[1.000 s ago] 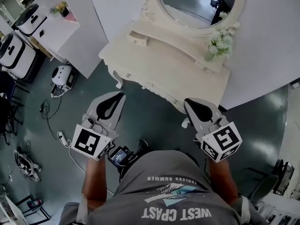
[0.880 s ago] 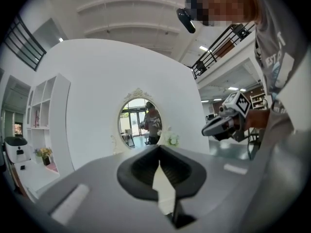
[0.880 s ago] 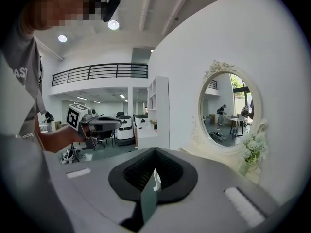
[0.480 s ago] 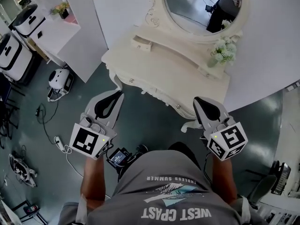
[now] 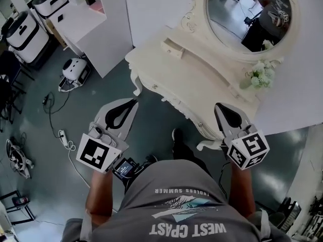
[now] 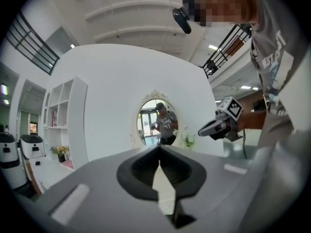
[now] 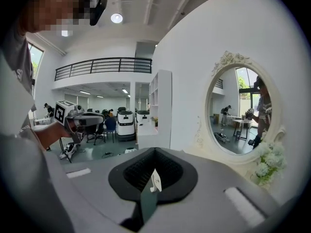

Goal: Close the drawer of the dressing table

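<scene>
Only the head view shows the small drawer (image 5: 173, 48), jutting from the dressing table's (image 5: 199, 82) upper shelf, left of the mirror (image 5: 247, 14). In both gripper views, the grippers' own bodies hide it. The left gripper (image 5: 132, 102) and right gripper (image 5: 218, 107) hover near the table front, jaws together, empty. Flowers (image 5: 260, 77) stand at the right. Cables (image 5: 55, 120) cross the floor.

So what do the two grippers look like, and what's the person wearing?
Both the left gripper and right gripper are light grey tapering shells with black pads inside. Each carries a white cube with black square markers. The person wears a grey T-shirt with white lettering.
</scene>
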`<state>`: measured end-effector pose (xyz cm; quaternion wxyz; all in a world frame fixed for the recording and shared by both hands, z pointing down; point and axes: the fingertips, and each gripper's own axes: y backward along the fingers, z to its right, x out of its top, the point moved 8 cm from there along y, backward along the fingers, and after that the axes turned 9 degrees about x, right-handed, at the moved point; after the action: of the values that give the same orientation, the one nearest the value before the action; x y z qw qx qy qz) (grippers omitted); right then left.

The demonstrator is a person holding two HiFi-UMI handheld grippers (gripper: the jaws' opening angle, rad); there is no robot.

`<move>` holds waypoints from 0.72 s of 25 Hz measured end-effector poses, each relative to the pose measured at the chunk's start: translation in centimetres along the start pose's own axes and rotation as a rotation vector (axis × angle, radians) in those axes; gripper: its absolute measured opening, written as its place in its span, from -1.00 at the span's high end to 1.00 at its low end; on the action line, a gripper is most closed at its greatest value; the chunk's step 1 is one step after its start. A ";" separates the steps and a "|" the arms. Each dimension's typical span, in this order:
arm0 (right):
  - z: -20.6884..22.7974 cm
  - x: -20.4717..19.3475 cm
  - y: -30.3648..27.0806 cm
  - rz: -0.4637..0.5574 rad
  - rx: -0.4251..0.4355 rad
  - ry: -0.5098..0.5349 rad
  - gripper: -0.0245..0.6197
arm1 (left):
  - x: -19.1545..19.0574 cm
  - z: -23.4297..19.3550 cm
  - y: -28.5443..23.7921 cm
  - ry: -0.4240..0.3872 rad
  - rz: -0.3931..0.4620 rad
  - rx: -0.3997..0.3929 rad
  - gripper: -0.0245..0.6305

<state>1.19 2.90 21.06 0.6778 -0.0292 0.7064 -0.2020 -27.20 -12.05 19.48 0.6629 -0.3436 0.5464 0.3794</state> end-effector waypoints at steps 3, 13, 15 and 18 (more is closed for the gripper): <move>1.9 0.4 -2.8 0.001 0.073 0.014 0.92 | -0.2 -0.6 -0.9 -0.008 -0.010 0.060 0.92; 9.3 2.9 -11.4 0.001 0.225 0.059 0.92 | -0.8 -3.0 -6.0 0.004 -0.072 0.206 0.92; 10.6 3.0 -12.8 -0.003 0.244 0.057 0.92 | -1.1 -3.5 -7.1 0.007 -0.085 0.221 0.92; 12.5 3.0 -14.7 -0.012 0.266 0.047 0.92 | -1.4 -4.3 -9.0 0.012 -0.110 0.241 0.92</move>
<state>9.64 -14.59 23.00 0.6578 0.0617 0.6888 -0.2985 -21.48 -20.23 20.54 0.7160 -0.2932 0.5722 0.2719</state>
